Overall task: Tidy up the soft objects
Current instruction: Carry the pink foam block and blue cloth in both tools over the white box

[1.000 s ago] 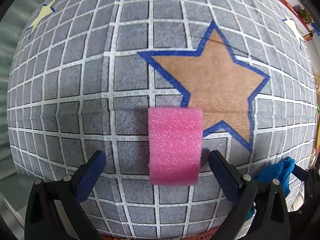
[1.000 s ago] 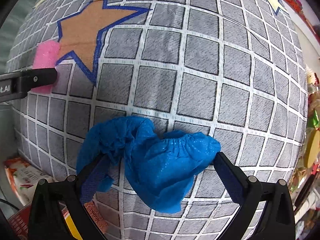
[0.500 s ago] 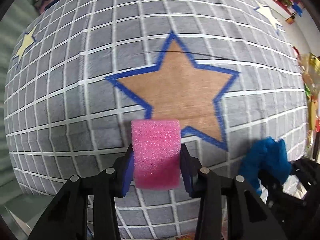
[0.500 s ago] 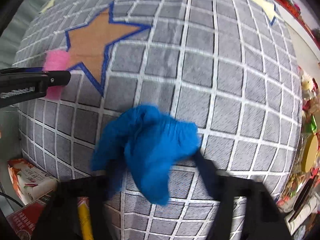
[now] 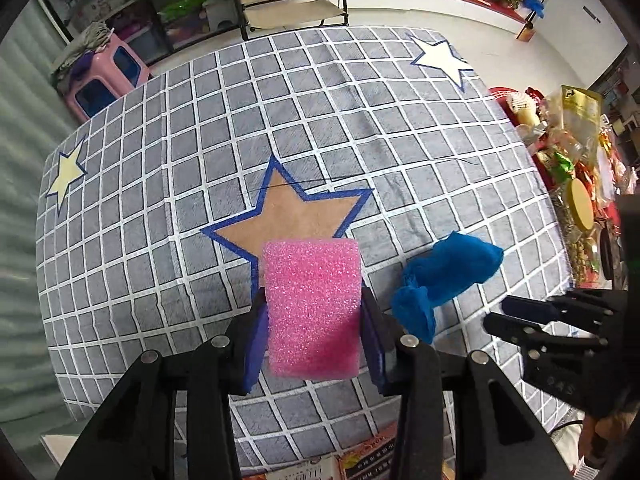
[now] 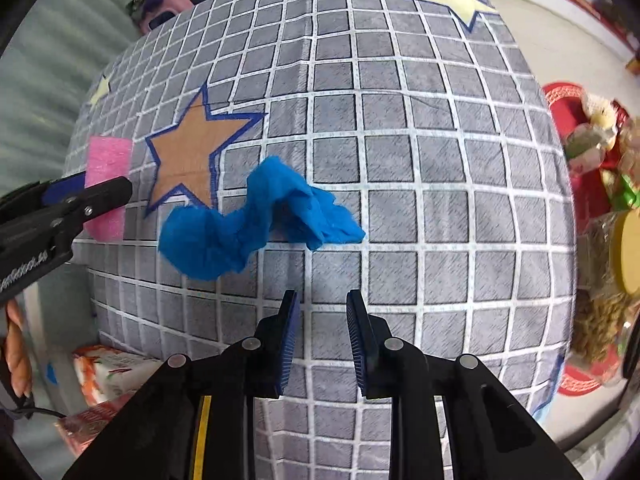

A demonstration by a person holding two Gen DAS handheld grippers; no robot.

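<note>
— Where was the pink sponge (image 5: 312, 304)?
— Squeezed in the left hand-held gripper (image 5: 312, 340).
— And the blue cloth (image 6: 256, 220)?
— On the tabletop (image 6: 440, 160), just beyond the right hand-held gripper (image 6: 322, 336), which had closed on nothing.

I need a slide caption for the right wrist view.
Right gripper shut on nothing; blue cloth lies beyond it.

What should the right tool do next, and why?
Probably reopen and lower over the blue cloth: the right tool is shut on nothing, and the cloth lies loose on the mat ahead of it.
</note>
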